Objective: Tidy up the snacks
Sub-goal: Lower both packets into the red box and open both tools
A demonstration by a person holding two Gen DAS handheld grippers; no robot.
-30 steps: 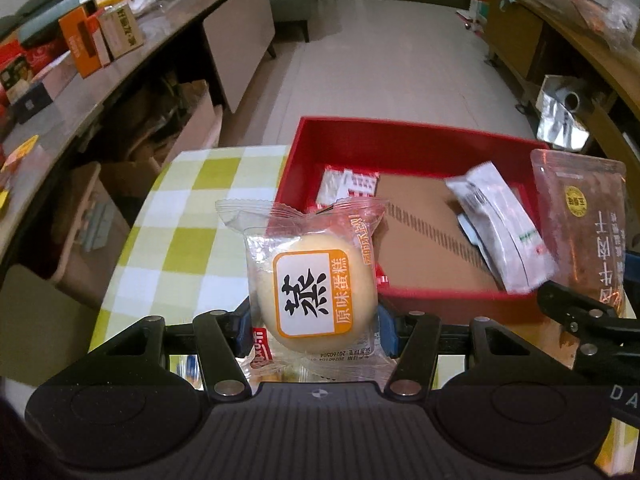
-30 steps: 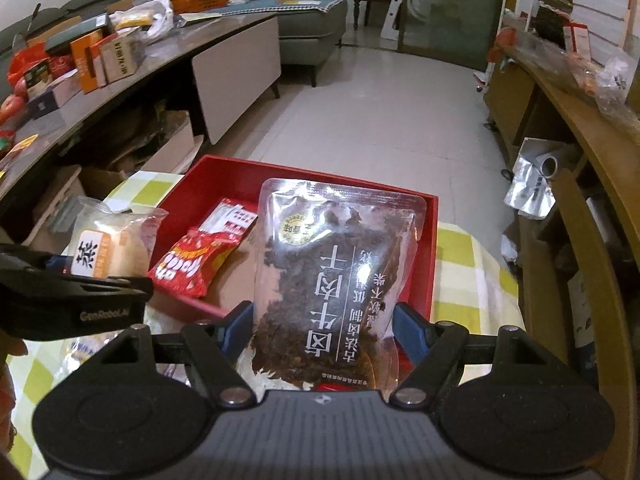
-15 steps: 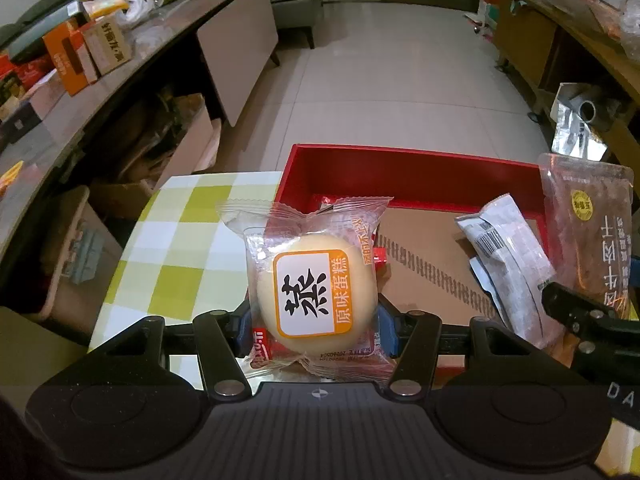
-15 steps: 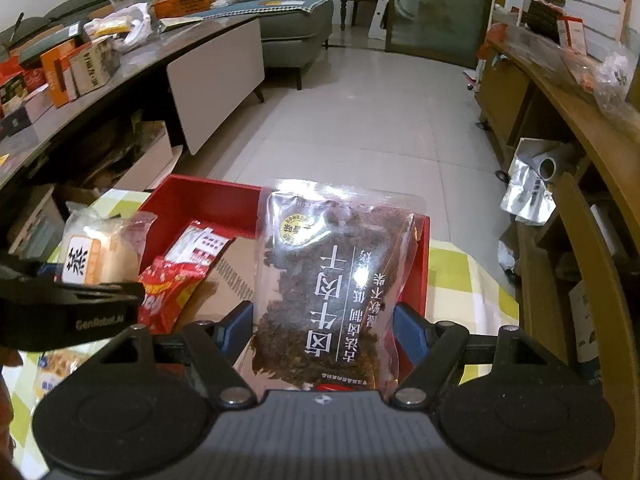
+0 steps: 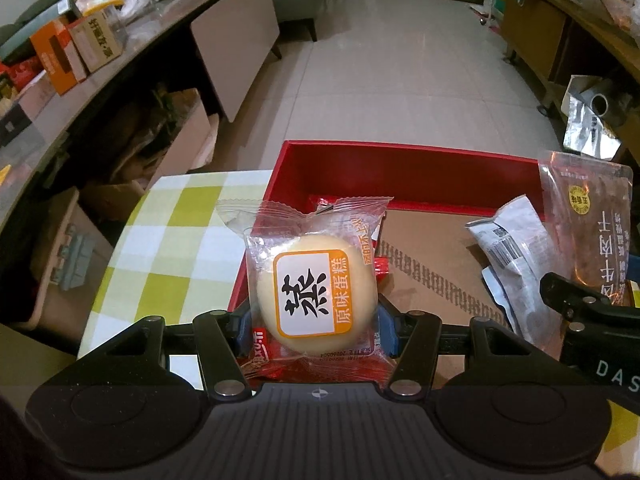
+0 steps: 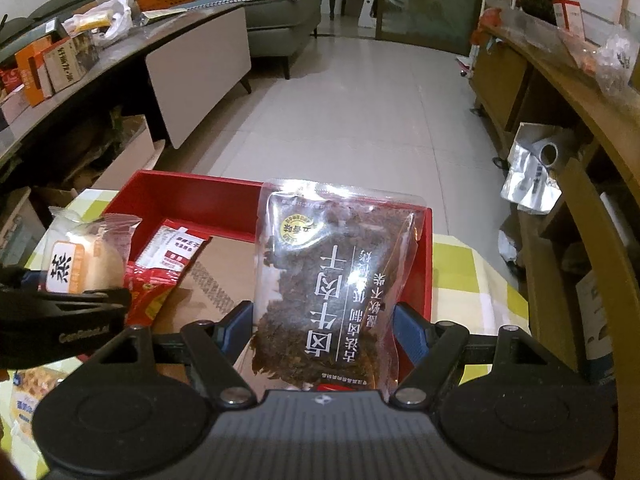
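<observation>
Nearest the left wrist camera, a wrapped steamed cake (image 5: 316,280) is clamped between the blue pads of the left gripper (image 5: 316,330) and held upright above the near left corner of the red box (image 5: 400,168). Compared with a second ago, the cake is seen further over the box, and more of the box's far wall is visible behind it. In the right wrist view, a clear pouch of dried beef (image 6: 332,280) is gripped at its lower edge by the right gripper (image 6: 322,330), its fingers closed on it; it is held upright over the right part of the box (image 6: 180,192), slightly further in than before. Inside the box, a brown cardboard sheet (image 5: 432,264) lines the bottom. A red snack packet (image 6: 160,276) lies at the left, a white printed packet (image 5: 516,256) at the right. The box rests on a green-and-white checked tablecloth (image 5: 168,248). Beyond, a tiled floor (image 6: 340,112), a grey sofa (image 6: 280,20) and cluttered shelves are seen.
</observation>
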